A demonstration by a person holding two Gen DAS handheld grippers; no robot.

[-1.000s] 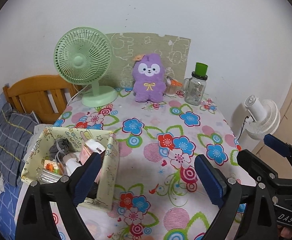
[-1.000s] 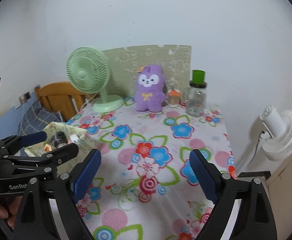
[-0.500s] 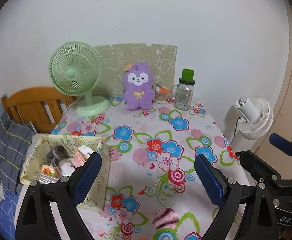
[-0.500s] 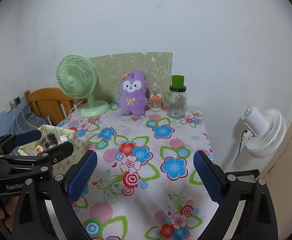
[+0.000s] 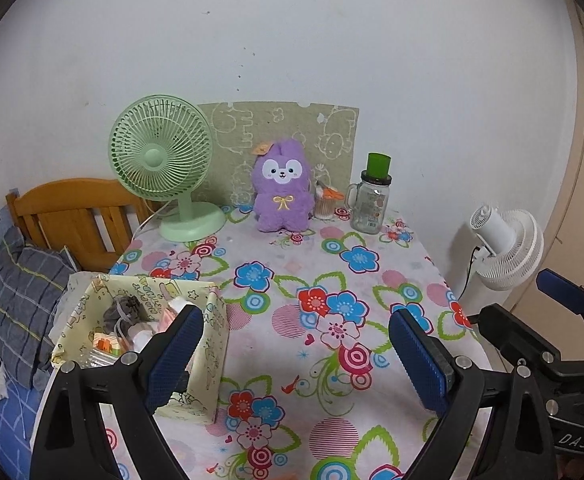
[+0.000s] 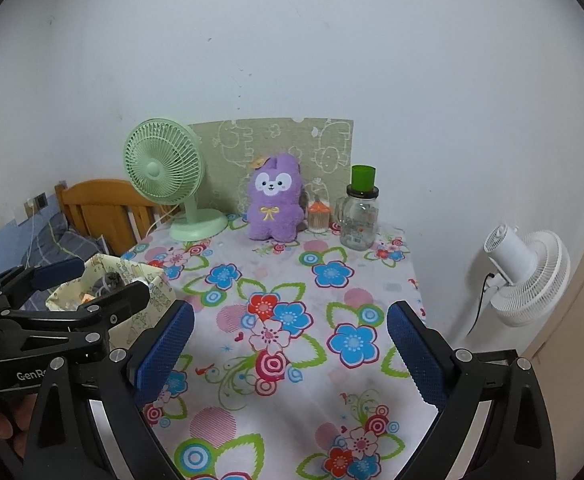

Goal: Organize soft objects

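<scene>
Left wrist view shows the purple plush rabbit (image 5: 280, 188) upright at the worktop's (image 5: 375, 284) far edge, just right of the green desk fan (image 5: 164, 160), straight ahead of both empty, spread grippers, left gripper (image 5: 293, 354) and right gripper (image 6: 290, 350) about equally distant.

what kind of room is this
Most likely a bedroom at home: a wooden bed headboard with a plaid pillow sits beside a table in a floral cloth, which holds a purple plush toy and a green desk fan.
</scene>
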